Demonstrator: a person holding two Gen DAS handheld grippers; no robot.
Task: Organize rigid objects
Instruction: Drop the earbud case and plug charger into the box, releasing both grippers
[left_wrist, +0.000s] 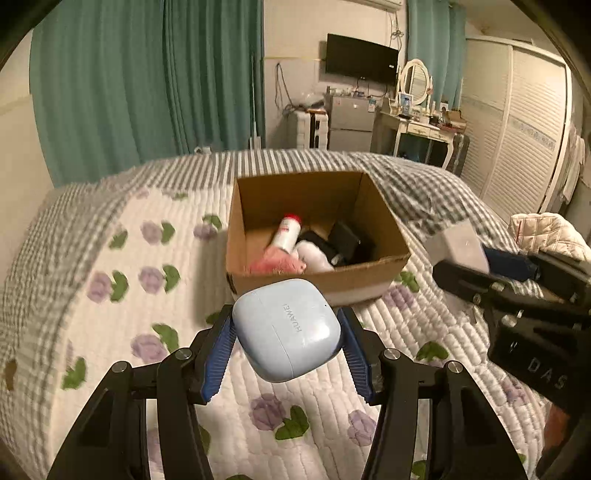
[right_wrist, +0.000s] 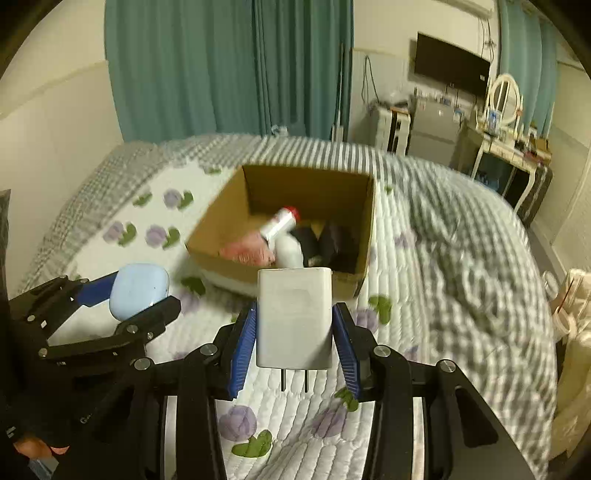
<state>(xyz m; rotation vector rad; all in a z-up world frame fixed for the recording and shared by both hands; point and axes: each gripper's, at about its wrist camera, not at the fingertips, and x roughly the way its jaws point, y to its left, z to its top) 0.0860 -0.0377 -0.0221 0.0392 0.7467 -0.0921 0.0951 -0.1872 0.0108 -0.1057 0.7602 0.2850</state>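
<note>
My left gripper (left_wrist: 286, 328) is shut on a light blue earbud case (left_wrist: 290, 328) and holds it above the quilt, just in front of the open cardboard box (left_wrist: 317, 284). My right gripper (right_wrist: 295, 321) is shut on a white wall charger (right_wrist: 295, 317) with its prongs pointing toward me, also above the quilt before the box (right_wrist: 221, 229). In the box lie a white bottle with a red cap (left_wrist: 288, 230), a pink item (left_wrist: 275, 264) and black items (left_wrist: 345, 238). Each gripper shows in the other's view: the left (right_wrist: 122, 299), the right (left_wrist: 469, 266).
The box stands on a bed with a floral quilt (left_wrist: 147, 258) and a grey checked blanket (right_wrist: 461, 229). Beyond the bed are teal curtains (left_wrist: 147, 74), a wall TV (left_wrist: 362, 59), a small fridge (left_wrist: 351, 122), a vanity desk (left_wrist: 417, 129) and a white wardrobe (left_wrist: 517, 129).
</note>
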